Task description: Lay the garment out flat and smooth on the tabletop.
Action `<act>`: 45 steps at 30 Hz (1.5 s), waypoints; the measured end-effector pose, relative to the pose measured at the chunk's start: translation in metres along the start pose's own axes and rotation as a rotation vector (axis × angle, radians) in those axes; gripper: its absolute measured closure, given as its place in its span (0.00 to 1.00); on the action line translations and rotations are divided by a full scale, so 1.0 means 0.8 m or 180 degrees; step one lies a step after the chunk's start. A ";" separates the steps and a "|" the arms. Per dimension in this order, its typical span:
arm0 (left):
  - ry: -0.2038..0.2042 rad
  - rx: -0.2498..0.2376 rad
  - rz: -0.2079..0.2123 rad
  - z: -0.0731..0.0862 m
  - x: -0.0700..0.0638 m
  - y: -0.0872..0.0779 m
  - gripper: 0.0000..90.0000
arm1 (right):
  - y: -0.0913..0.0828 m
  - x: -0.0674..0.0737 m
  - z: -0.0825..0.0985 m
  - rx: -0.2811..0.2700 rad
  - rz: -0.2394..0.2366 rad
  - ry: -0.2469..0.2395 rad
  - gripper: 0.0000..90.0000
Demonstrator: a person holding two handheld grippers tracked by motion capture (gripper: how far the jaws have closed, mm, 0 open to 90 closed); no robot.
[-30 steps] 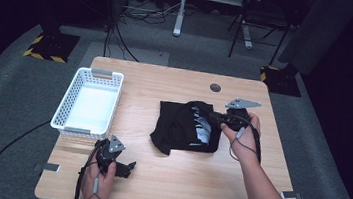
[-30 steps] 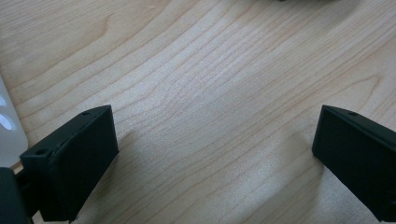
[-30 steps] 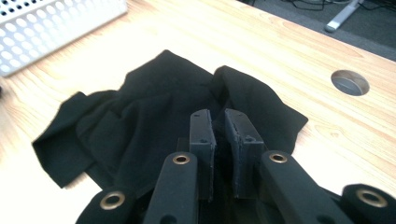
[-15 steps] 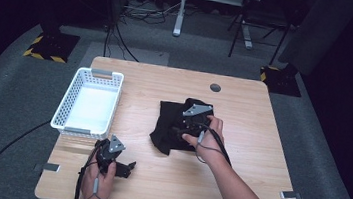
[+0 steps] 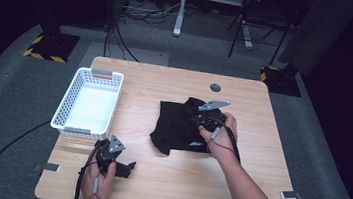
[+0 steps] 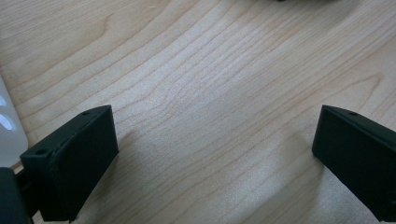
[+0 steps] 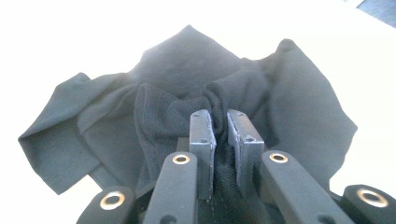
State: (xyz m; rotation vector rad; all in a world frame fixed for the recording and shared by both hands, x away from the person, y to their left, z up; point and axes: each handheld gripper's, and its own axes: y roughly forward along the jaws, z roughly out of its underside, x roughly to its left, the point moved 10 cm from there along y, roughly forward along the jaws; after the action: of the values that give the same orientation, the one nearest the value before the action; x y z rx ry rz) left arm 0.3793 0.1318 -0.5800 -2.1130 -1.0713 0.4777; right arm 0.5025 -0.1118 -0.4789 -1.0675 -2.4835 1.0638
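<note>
At the near edge of the pale wooden worktop [image 5: 165, 179], the left gripper [image 5: 124, 166] is resting with its jaws spread wide over bare wood, holding nothing. Farther in, the right gripper [image 7: 219, 128], having just been closing, is pinching a bunched fold of the crumpled black cloth garment [image 5: 179, 127] lying mid-worktop. Beyond the left gripper, the white perforated plastic basket [image 5: 65, 107] is sitting well apart from the garment.
</note>
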 end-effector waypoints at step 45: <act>-0.0054 0.0000 -0.0049 0.000 0.000 0.000 0.00 | -0.018 -0.079 0.084 -0.0034 0.0232 0.0362 0.32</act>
State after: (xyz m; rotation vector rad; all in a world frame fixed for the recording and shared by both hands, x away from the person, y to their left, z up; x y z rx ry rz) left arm 0.3789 0.1318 -0.5799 -2.1027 -1.0966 0.4890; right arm 0.5079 -0.1985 -0.5121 -1.1952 -2.3805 0.9815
